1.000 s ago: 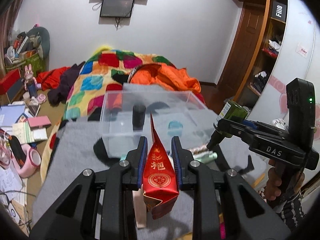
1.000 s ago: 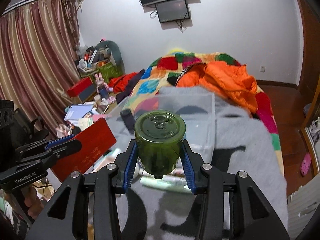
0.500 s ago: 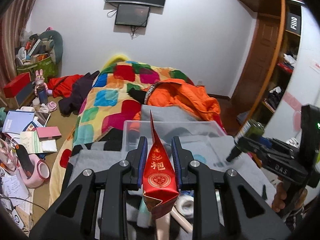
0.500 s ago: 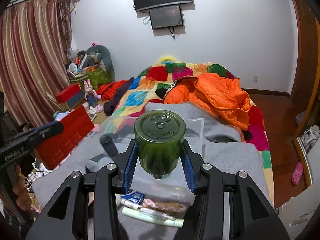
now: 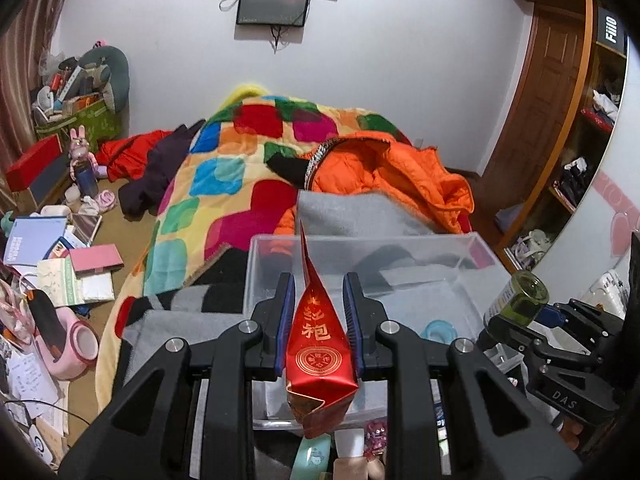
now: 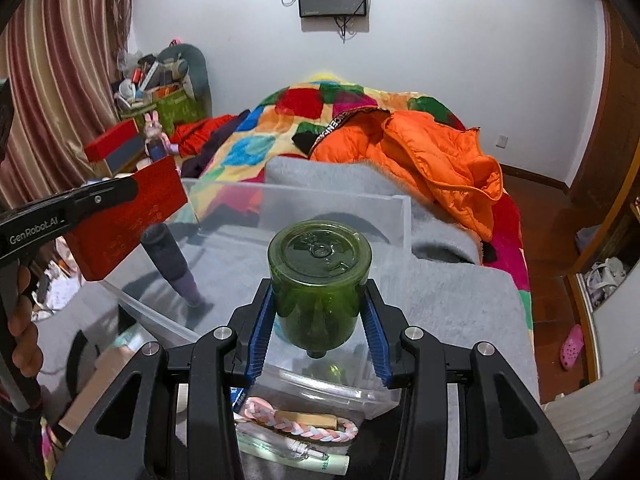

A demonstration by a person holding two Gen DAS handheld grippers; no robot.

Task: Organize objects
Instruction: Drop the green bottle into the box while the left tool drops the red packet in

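Over clear bin (image 6: 400, 216): dark bottle (image 6: 170, 264) inside | left hand-held gripper (image 5: 319, 320) clamps red packet (image 5: 320, 344) | right hand-held gripper (image 6: 318, 330) clamps green jar (image 6: 319, 276)

We see a white wall (image 5: 400, 60) (screen (image 5: 274, 2) mounted), striped curtains (image 6: 60, 80), a wooden door (image 5: 536, 92), and a cluttered floor (image 5: 60, 248).

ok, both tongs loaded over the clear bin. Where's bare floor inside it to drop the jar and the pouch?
Clear bin: bare floor runs from under the green jar to the right and far walls. The dark bottle stands at its left, and a blue ring lies near the right side in the left view. Crowded: the blanket in front of the near wall, with the braided band and tubes.
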